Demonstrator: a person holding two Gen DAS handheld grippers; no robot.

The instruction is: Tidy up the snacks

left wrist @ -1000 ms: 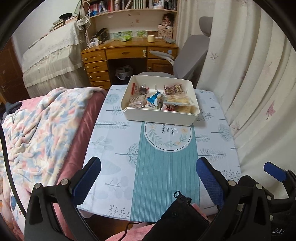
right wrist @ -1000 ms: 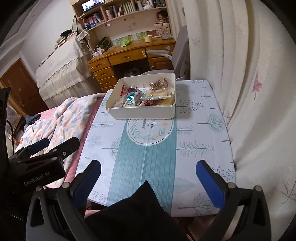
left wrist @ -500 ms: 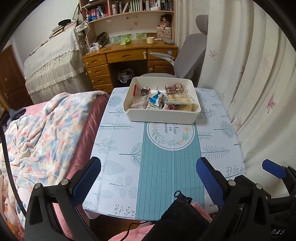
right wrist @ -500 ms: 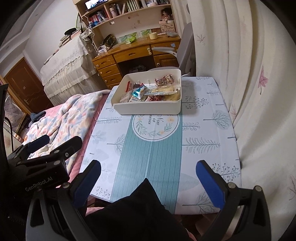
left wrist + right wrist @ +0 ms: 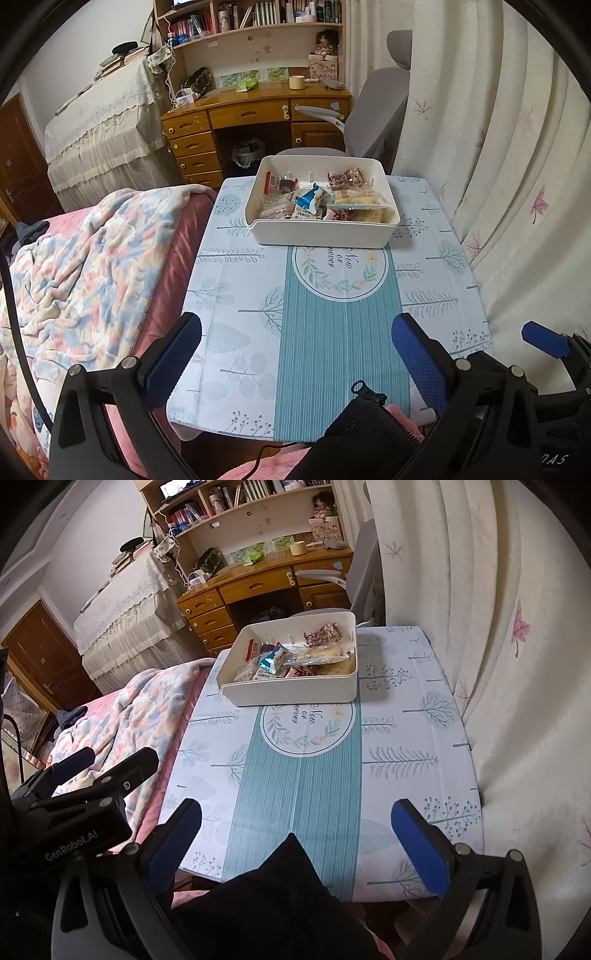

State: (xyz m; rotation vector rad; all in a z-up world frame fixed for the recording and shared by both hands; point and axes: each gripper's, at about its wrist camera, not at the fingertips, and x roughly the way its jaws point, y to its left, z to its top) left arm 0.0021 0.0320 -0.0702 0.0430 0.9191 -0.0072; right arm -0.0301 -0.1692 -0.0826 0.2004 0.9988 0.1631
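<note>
A white plastic bin (image 5: 321, 233) stands at the far end of the table and holds several wrapped snacks (image 5: 321, 203), among them a blue packet and pale yellow wafers. It also shows in the right wrist view (image 5: 291, 692). My left gripper (image 5: 297, 354) is open and empty above the table's near edge. My right gripper (image 5: 295, 834) is open and empty beside it, to the right. Both are well short of the bin.
The table (image 5: 236, 295) wears a pale blue cloth with a teal stripe. A bed with a flowered blanket (image 5: 74, 266) lies on the left. Curtains (image 5: 517, 147) hang close on the right. A grey chair (image 5: 373, 118) and wooden desk (image 5: 255, 114) stand behind.
Both grippers have drawn back and risen a little from the table, so the bin looks farther off. Both stay open and empty.
</note>
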